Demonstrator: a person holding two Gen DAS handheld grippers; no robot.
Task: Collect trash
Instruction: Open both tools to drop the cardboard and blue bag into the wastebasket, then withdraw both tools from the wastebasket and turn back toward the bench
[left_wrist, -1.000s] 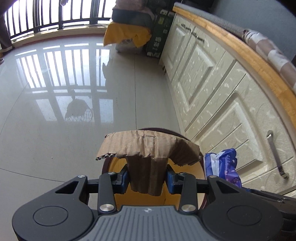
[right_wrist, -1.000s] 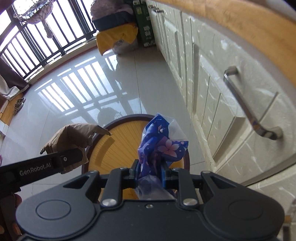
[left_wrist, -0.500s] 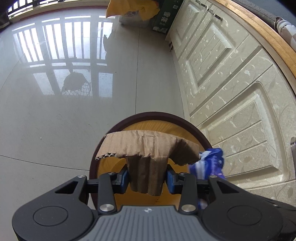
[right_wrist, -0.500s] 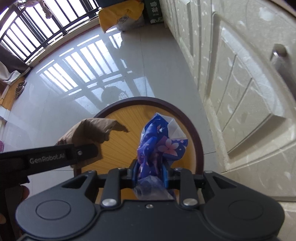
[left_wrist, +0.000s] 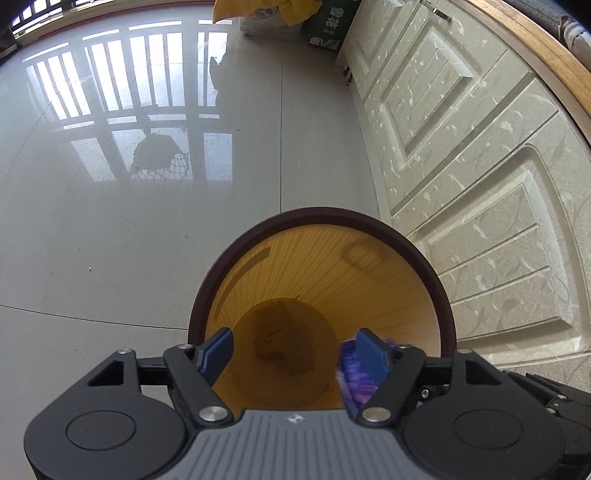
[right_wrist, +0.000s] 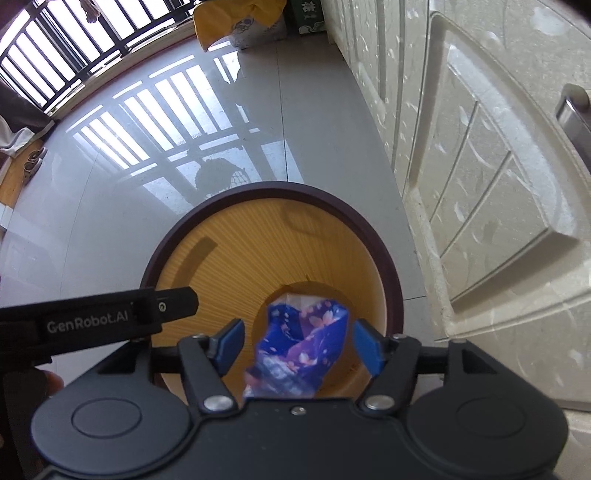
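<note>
**Both tongs wide over the bin**

Our left tongs (left_wrist: 295, 350) gape empty above the bin (left_wrist: 321, 218); cardboard (left_wrist: 282, 338) lies at its bottom. Our right tongs (right_wrist: 299, 345) are spread, the blue floral wrapper (right_wrist: 303, 347) loose between them, over the bin's mouth.

Glossy sunlit floor (left_wrist: 110, 229), cream cabinets (left_wrist: 480, 177).

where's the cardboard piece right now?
In the left wrist view the cardboard piece lies at the bottom of the yellow bin, below the open jaws of the left gripper.
</note>
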